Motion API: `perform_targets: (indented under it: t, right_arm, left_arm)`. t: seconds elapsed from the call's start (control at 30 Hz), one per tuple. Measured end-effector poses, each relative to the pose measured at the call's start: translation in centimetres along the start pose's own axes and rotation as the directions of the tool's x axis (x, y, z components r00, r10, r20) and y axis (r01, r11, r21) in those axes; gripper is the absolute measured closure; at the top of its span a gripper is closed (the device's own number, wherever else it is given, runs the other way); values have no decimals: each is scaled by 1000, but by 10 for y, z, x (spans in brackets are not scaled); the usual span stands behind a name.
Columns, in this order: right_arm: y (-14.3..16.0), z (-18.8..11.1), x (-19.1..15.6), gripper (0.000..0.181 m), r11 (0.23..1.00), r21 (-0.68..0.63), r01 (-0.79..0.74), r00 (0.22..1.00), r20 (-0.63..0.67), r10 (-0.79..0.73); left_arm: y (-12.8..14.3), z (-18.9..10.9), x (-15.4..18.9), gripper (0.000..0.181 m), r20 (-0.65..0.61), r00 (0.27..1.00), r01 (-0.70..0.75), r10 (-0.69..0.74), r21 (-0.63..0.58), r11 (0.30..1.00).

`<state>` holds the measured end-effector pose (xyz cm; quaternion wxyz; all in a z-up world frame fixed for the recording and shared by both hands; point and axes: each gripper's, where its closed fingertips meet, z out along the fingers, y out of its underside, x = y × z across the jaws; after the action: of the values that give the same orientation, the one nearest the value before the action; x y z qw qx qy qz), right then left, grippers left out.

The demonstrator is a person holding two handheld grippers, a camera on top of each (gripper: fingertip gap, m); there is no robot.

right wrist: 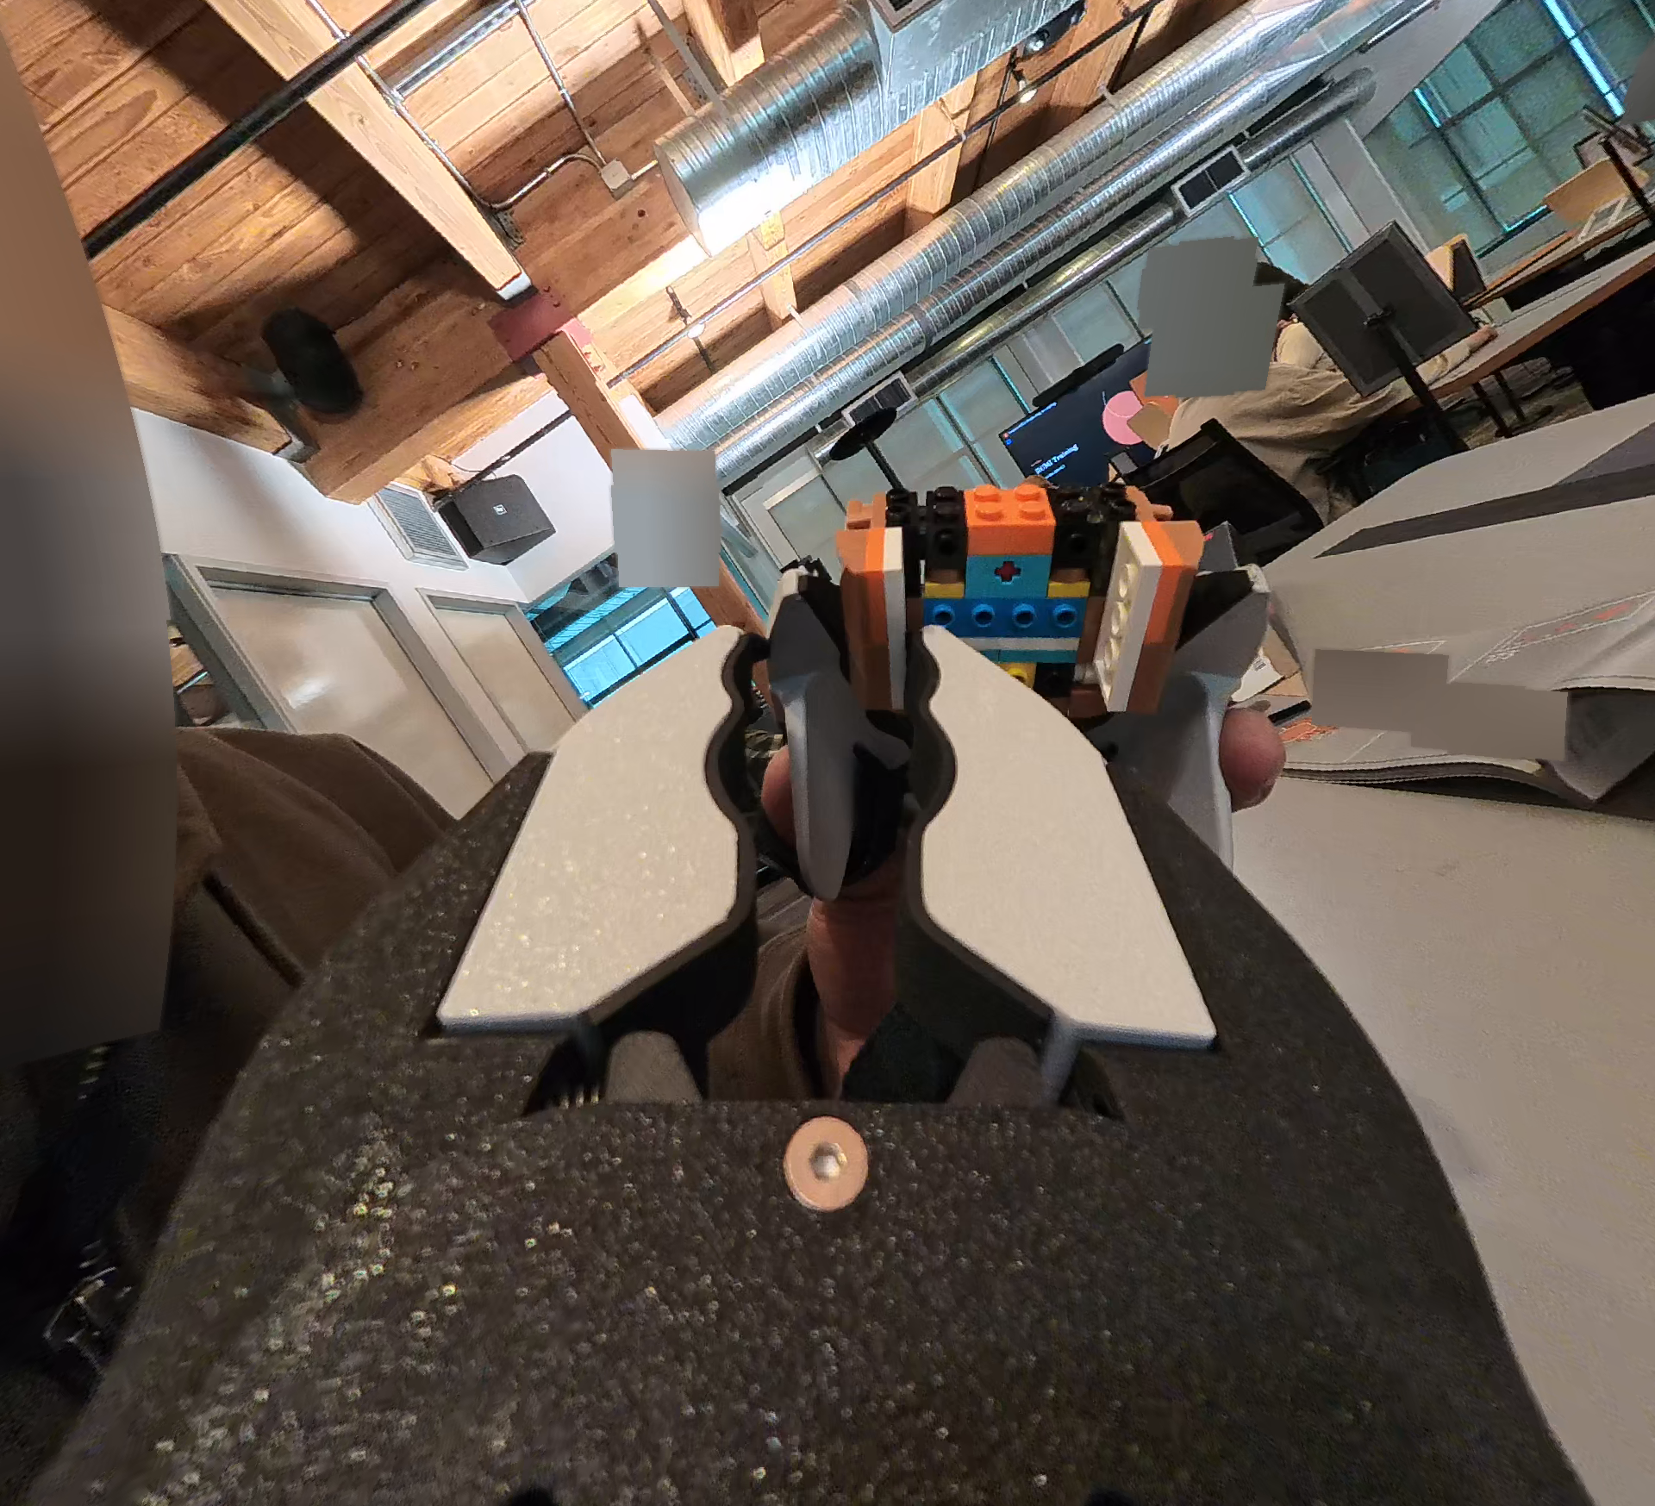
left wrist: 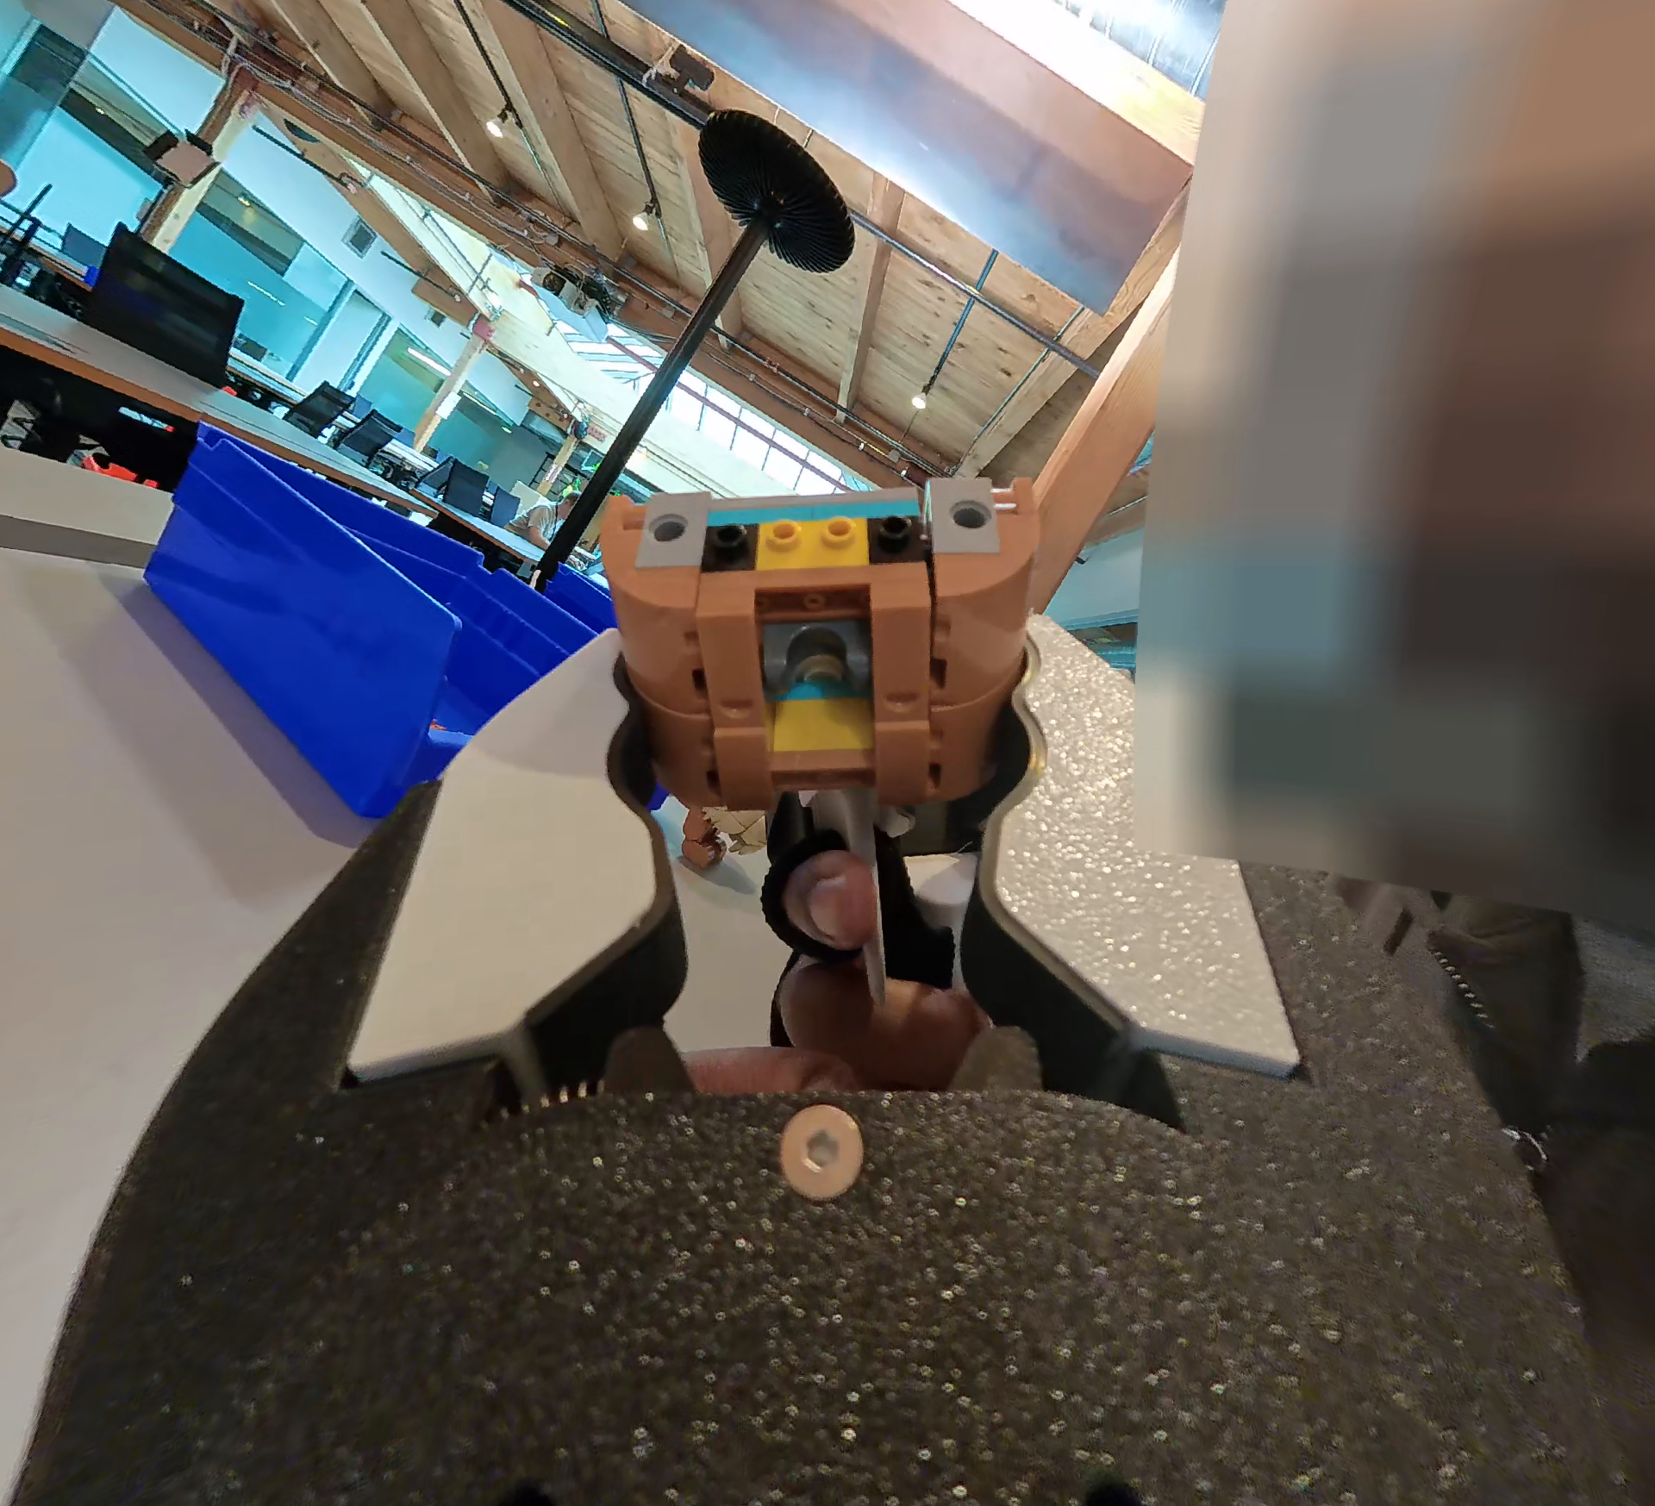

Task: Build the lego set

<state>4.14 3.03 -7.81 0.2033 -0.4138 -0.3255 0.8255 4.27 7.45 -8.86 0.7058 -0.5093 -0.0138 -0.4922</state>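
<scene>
The lego assembly (left wrist: 819, 648) sits raised off the table (left wrist: 134, 746), pinched on its tan curved sides between the fingers of the left gripper (left wrist: 819, 711), which is closed to about the model's width. In the right wrist view the same model (right wrist: 1012, 594) shows its orange, black and blue side, far beyond the right gripper (right wrist: 904, 684). That gripper's fingers are nearly together at the tips and appear to be nipping the orange-and-white panel (right wrist: 882, 612) on the model's left edge, though contact is hard to confirm.

The main risk, as I judge it, is that pulling or twisting with the right gripper peels that thin layered panel away, or levers the model out of the left gripper's hold on its smooth rounded sides. A visible seam on the right of the tan face (left wrist: 931, 594) could split under squeezing. A drop could land in the blue bin (left wrist: 304, 612) at the left or scatter bricks across the table.
</scene>
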Motion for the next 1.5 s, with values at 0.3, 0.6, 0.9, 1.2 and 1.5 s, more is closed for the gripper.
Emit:
perform_targets:
  t: [0.3,0.6,0.9,1.2,1.5]
  right_arm:
    - [3,-3,-4,150,1000,0,-29,997,65,29]
    - [11,-3,-18,151,999,-36,28,993,120,-23]
    - [11,-8,-21,151,997,-45,63,991,120,-57]
    - [3,-21,-12,147,978,-75,192,981,38,-190]
    - [-14,-26,-16,129,762,-301,574,808,54,-587]
  left_arm:
    - [2,-1,6,104,-39,999,-25,24,-28,999]
    - [-5,-4,28,104,-104,956,-279,273,-50,959]
    - [-10,-10,36,104,-123,847,-529,517,-103,842]
    - [-1,-13,35,104,-154,708,-705,689,-200,680]
    - [6,-20,29,105,-191,646,-755,739,-304,582]
